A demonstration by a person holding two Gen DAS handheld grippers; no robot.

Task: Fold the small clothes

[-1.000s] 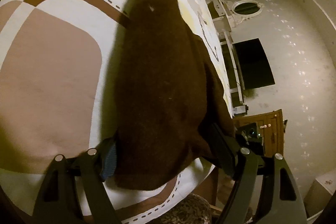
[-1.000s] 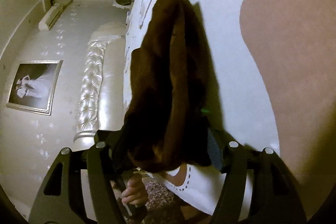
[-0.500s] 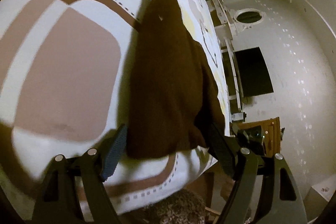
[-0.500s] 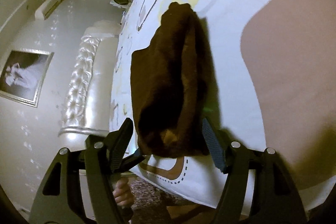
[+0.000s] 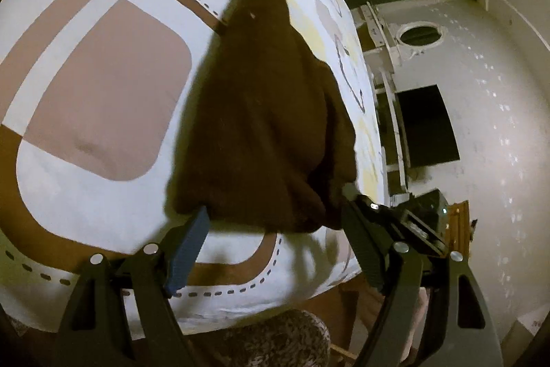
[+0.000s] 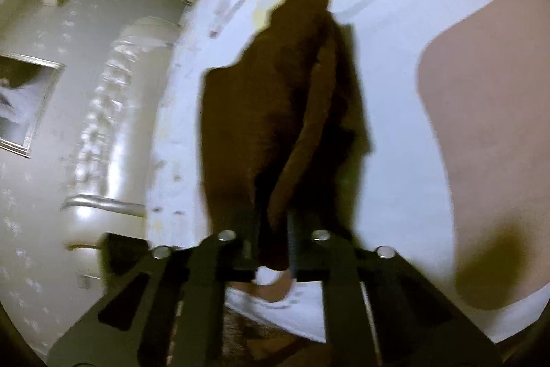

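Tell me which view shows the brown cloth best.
Left wrist: the cloth is sharp, its whole outline showing on the bedspread. Right wrist shows it blurred, near edge hidden in the shut right hand-held gripper.

A dark brown, fuzzy garment [image 5: 264,112] [image 6: 275,126] is laid lengthwise on a white bedspread [image 5: 103,177] patterned with brown and pink rounded shapes. It is folded into a long, narrow bundle, tapered at its far end and wider at the near end, with a lengthwise fold ridge.
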